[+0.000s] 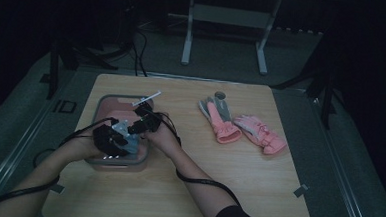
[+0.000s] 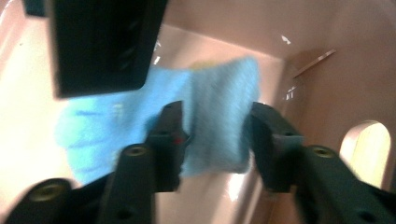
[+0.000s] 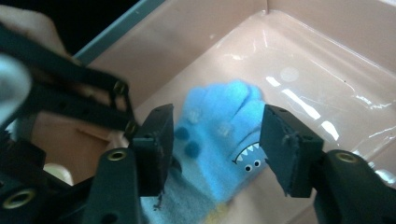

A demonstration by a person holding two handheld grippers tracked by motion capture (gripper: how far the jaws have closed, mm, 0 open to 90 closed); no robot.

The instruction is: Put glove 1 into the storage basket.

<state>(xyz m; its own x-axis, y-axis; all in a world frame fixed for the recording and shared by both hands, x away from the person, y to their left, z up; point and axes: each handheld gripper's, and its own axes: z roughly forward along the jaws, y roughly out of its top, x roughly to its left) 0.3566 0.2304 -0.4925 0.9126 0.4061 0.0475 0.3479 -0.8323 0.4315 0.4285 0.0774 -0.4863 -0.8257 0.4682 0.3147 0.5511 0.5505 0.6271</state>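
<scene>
1. Small light-blue knit glove with a monster face (image 3: 224, 140) lies inside pink plastic bin (image 1: 112, 102) on wooden worktop (image 1: 187, 188).
2. Left claw (image 2: 212, 128) & right claw (image 3: 215, 149): both spread, straddling glove, not pinching.
3. Judgement: blue glove stowed; pink glove pair (image 1: 242, 127) left to do.

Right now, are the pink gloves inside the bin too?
No: in the high view the pink gloves lie on the bare table, well to the right of the bin.
</scene>
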